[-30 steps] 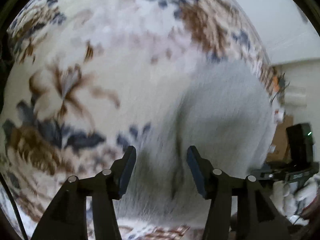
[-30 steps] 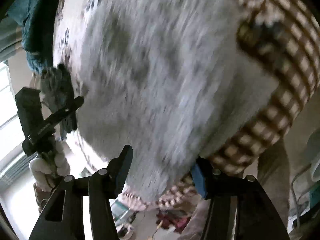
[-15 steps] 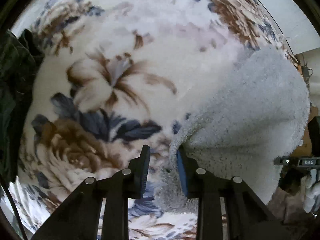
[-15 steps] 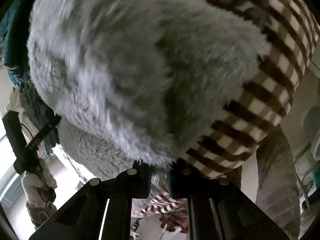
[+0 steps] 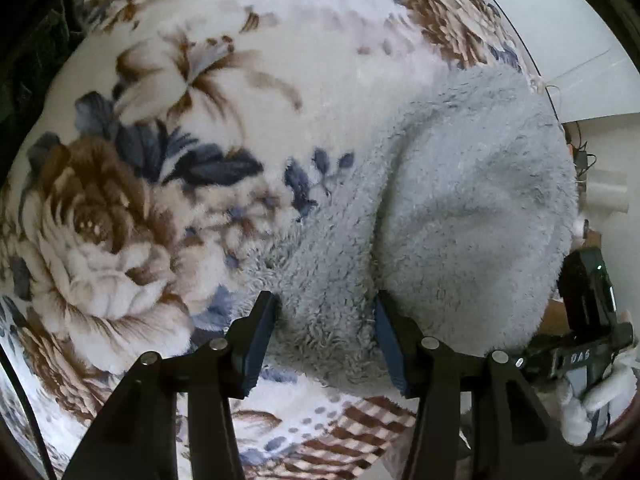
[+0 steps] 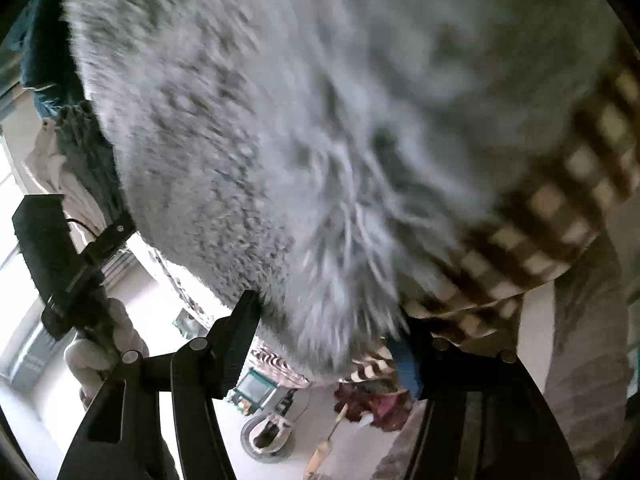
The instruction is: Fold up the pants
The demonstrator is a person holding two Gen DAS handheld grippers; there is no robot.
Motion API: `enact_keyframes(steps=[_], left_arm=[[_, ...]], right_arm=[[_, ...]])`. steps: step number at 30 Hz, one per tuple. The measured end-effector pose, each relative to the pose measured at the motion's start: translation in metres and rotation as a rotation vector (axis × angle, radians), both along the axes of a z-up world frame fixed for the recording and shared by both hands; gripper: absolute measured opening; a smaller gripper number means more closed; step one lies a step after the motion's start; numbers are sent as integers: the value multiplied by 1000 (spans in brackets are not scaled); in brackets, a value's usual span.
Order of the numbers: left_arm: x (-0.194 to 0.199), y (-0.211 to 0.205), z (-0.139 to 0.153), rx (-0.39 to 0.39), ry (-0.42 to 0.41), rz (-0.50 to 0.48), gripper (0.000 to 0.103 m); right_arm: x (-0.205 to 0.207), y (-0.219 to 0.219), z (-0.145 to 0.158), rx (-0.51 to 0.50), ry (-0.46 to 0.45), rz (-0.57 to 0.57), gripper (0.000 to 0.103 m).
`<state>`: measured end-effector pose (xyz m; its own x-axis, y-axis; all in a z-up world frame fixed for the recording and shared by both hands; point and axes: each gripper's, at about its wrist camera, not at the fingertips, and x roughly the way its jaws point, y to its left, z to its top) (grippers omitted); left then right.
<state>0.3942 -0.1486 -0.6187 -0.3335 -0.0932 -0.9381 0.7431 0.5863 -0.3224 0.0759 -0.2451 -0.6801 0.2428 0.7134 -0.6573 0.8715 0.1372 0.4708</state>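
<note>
The pale grey-blue fleece pants lie on a floral blanket, with a fold line running up from the near edge. My left gripper points steeply down over the pants' near left corner. Its jaws are opening, the fleece lies loosely between them and the pads do not pinch it. In the right wrist view the pants fill the frame, blurred. My right gripper straddles their near edge. Its jaws are opening too, with fleece between them and no grip on it.
The blanket's brown checked border runs along the bed edge at right. A white-gloved hand shows at lower left, another at lower right. Dark clothes lie at the upper left. Below are the floor and a round object.
Half a second ago both grippers were nearly shut on the fleece edge; now both stand apart. Both views slid across the pants, and the right gripper sank closer to them.
</note>
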Motion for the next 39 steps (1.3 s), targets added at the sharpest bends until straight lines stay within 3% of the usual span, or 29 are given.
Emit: enact_keyframes(steps=[1,3,4,8,10,11,12,14,15,17,19,22,25,28,33,39], left_arm=[[-1,1,0,-3,-8,-2,47],[-8,-8,-1,-15,-59,-14,39],[-13,-11,-3,-3,-78,-43,29],[1,-7,-11,51,-161,-83,28],[13,-1,-18,155,-267,-137,22],[28,7,-19,161,-228,-78,22],[44,17,-11,90,-150,46,22],[56,24,9,4,-84,138,25],[56,24,19,-32,-77,147,27],[48,25,33,-74,-48,148,45],[37,26,35,-88,-25,138,54],[12,31,22,-56,18,96,56],[-5,32,-4,-19,78,122,56],[-9,30,-17,-57,105,185,56],[-18,17,-27,-97,103,185,57],[-7,37,-14,-194,133,270,56]], right_arm=[[1,2,-1,-4,-2,-16,35],[2,1,1,-42,13,-29,27],[0,-2,5,-70,27,-43,22],[-1,-17,16,-159,56,-53,17],[-3,-19,15,-172,81,-40,16],[-5,-19,13,-169,87,-51,16],[-10,-15,13,-153,81,-53,16],[-15,-9,15,-109,49,-67,17],[-12,-12,17,-106,38,-65,20],[-8,-6,23,-94,11,-45,26],[-14,-7,29,-95,-2,-30,37],[-15,-3,35,-93,-17,-9,46],[-11,5,41,-92,-9,3,49],[-13,-5,32,-83,21,12,49],[-16,4,27,-47,35,11,49],[-14,0,25,-45,44,21,49]])
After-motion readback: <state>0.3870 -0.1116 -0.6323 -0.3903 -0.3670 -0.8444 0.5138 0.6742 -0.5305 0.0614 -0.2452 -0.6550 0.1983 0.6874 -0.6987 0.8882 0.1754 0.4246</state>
